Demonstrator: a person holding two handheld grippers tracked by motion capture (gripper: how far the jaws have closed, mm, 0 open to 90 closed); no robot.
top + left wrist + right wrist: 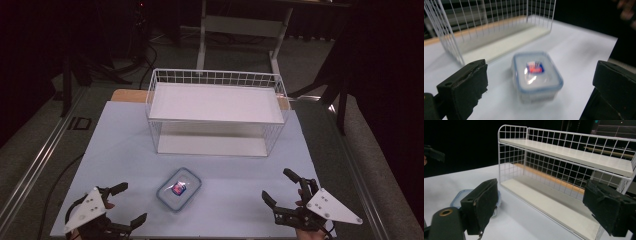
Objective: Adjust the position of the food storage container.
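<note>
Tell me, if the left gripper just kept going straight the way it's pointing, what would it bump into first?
Probably the small lidded container. It sits on the table right ahead of the left gripper, between its open jaws, with the wire shelf rack farther behind. Depth is hard to judge.

Dim surroundings, table lit from above, container perhaps motion-blurred

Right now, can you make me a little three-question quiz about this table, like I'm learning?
1. True or false: the left gripper is holding the container.
2. How many shelves does the white wire rack have?
3. The container lies: A) on the top shelf, B) on the table in front of the rack, C) on the floor.

Key: 1 false, its jaws are open and apart from it; 2 two; 3 B.
</note>
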